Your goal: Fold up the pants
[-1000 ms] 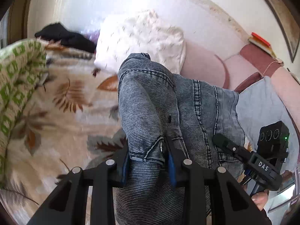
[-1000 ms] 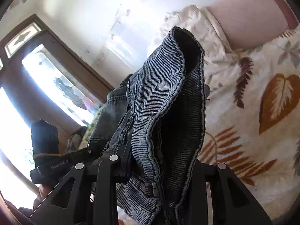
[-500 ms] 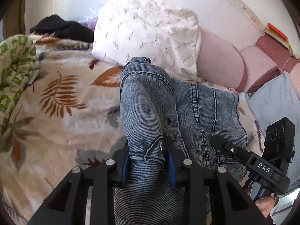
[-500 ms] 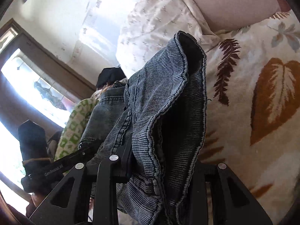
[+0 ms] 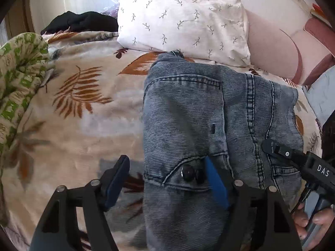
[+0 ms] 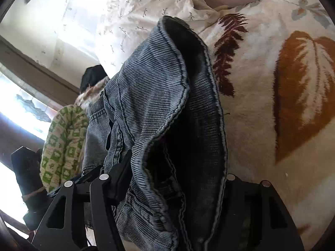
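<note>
The blue-grey jeans lie folded on the leaf-print blanket, waistband and button nearest me. My left gripper straddles the waistband with its jaws opening. Its left finger stands clear of the cloth, and the blue right pad rests beside the button. My right gripper also has its jaws opening. A thick folded edge of the jeans still bulges between them and hides the right finger. In the left wrist view the right gripper shows at the jeans' right edge, held by a hand.
A white pillow with small sprigs lies just beyond the jeans, against a pink headboard. A green patterned quilt is bunched at the left edge, and a black garment lies behind it. Grey cloth sits at the right.
Both grippers came down toward the bed with the jeans, which now rest flatter on the blanket. Both pairs of jaws have spread apart from their earlier grip on the denim.
</note>
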The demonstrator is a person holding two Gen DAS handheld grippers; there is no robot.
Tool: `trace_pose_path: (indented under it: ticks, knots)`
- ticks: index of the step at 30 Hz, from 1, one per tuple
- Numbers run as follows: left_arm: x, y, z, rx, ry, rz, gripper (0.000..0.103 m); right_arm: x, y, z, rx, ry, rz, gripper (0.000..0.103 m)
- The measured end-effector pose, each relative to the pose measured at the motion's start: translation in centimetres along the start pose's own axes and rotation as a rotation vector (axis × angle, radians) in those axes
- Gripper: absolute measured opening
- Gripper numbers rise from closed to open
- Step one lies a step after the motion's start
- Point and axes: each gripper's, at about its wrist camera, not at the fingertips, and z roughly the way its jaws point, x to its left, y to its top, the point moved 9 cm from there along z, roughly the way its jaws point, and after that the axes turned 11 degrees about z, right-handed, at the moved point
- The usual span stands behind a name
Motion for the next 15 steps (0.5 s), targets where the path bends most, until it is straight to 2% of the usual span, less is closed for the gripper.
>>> trace_pose_path:
  ticks: [2, 5, 7, 9, 11, 15]
  knots:
    - [0.0, 0.1, -1.7, -0.023, 0.01, 0.024, 0.076, 0.1, -0.1, -0.9, -0.015, -0.06, -0.018, 0.07]
    - [0.0, 0.2, -5.6, -0.104, 0.1, 0.112, 0.076, 1.0, 0.0, -3.9, -0.096, -0.112, -0.079, 0.071]
    - [0.0, 0.0, -8.7, -0.169, 0.152, 0.158, 0.076, 2.0, 0.0, -7.1, -0.183, -0.131, -0.119, 0.071]
    - [0.2, -0.6, -11.6, -0.214, 0.209, 0.178, 0.083, 2.9, -0.4, -10.1, -0.274, -0.154, -0.163, 0.073]
    - [0.2, -1.5, -14.2, -0.25, 0.238, 0.173, 0.098, 4.7, -2.0, -13.4, -0.372, -0.173, -0.246, 0.075]
    - [-0.4, -3.6, -18.6, -0.314, 0.255, 0.188, 0.102, 6.9, -7.1, -17.3, -0.489, -0.182, -0.348, 0.082]
